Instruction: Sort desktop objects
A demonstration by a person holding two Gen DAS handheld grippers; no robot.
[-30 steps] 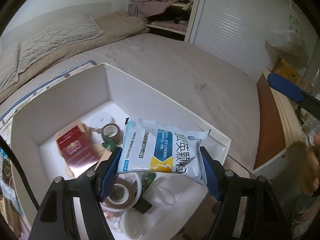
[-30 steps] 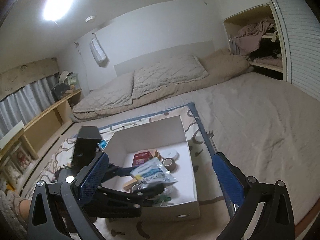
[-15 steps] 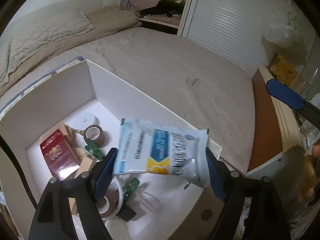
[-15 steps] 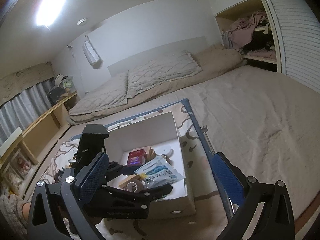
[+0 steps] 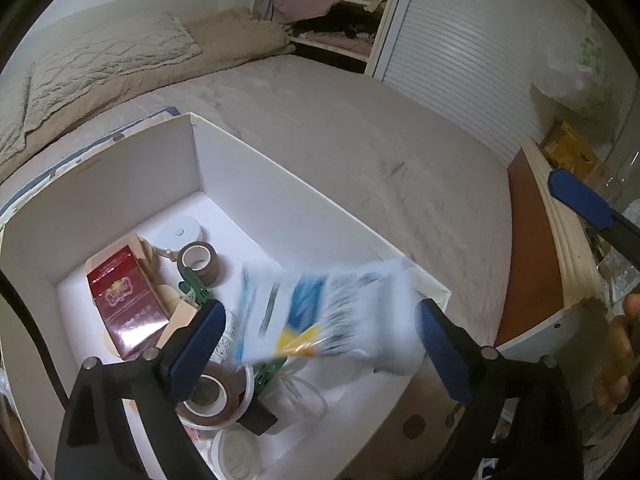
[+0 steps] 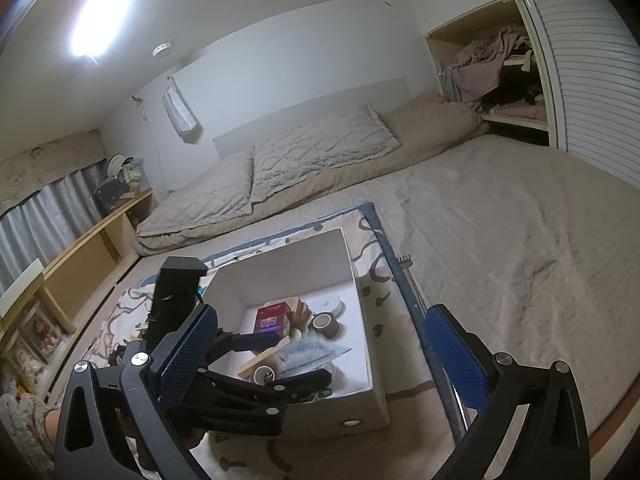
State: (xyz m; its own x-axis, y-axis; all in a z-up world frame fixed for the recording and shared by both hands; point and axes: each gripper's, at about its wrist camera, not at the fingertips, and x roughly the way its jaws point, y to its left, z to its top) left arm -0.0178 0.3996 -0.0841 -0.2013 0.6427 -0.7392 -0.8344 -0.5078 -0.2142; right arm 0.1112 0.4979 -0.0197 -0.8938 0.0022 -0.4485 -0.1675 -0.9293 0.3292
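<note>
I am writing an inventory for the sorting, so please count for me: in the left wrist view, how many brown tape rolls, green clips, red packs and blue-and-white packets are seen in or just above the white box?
brown tape rolls: 2
green clips: 2
red pack: 1
blue-and-white packet (blurred): 1
Total: 6

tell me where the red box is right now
In the left wrist view the red box lies at the left of the white bin, beside the brown tape roll.
</note>
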